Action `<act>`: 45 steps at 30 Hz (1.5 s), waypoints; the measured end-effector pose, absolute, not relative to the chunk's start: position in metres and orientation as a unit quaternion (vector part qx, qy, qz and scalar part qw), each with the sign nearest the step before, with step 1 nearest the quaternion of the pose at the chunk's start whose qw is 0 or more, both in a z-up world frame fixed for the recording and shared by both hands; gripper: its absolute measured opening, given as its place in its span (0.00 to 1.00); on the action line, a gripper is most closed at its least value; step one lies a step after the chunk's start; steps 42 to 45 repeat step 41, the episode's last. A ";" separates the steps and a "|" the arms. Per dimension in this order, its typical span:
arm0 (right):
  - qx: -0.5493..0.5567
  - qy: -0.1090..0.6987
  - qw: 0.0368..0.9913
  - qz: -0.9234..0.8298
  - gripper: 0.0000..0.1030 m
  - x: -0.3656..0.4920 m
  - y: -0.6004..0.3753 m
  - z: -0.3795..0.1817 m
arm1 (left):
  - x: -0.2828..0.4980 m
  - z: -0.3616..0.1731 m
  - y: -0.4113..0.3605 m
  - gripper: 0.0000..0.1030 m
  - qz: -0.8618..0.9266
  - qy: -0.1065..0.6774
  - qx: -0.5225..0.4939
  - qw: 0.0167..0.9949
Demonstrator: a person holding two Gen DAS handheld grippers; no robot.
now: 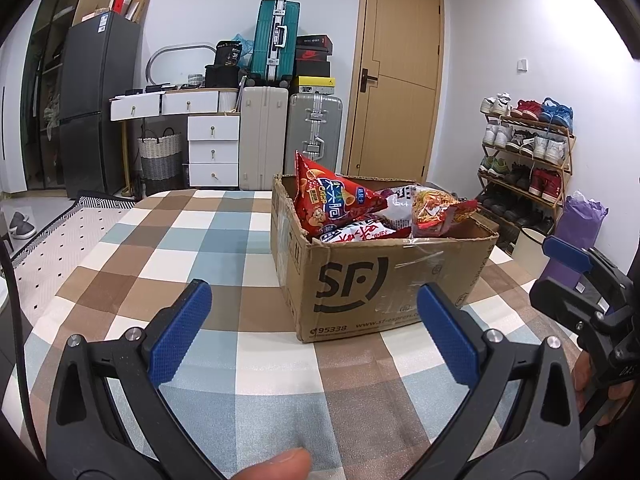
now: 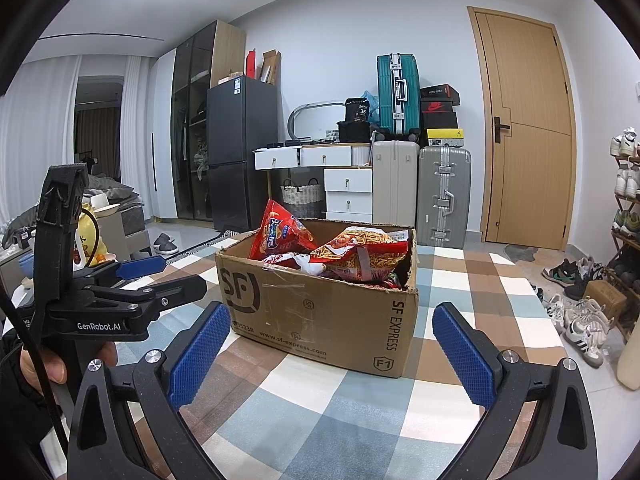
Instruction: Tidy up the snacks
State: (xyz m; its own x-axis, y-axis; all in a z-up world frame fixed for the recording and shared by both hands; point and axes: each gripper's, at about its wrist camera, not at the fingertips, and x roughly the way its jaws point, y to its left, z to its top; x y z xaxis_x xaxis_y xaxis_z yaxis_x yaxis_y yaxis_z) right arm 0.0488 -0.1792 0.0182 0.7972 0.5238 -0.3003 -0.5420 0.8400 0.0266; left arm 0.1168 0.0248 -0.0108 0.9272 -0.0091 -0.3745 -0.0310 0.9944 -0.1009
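A brown SF cardboard box [image 1: 360, 280] stands on the checked tablecloth [image 1: 192, 240], open at the top. Inside lie a red chip bag [image 1: 332, 200], a red noodle-snack bag [image 1: 436, 206] and a white-and-red bag [image 1: 360, 234]. The box also shows in the right wrist view [image 2: 320, 312] with the chip bag [image 2: 280, 236] and the noodle-snack bag [image 2: 360, 256]. My left gripper [image 1: 316, 300] is open and empty, just short of the box's front left corner. My right gripper [image 2: 332, 320] is open and empty, in front of the box. Each gripper shows in the other's view, the right one [image 1: 576, 264] and the left one [image 2: 160, 272].
Suitcases [image 1: 312, 136], white drawers [image 1: 212, 144], a dark fridge [image 1: 96, 108] and a wooden door [image 1: 396, 80] stand behind the table. A shoe rack [image 1: 528, 152] is at the right, loose shoes [image 2: 580, 320] on the floor. A patterned rug [image 1: 52, 248] lies left.
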 end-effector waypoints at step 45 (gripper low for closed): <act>-0.030 0.150 0.947 0.282 1.00 0.049 -0.179 0.019 | 0.115 -0.009 0.022 0.99 0.004 0.190 -0.053 0.980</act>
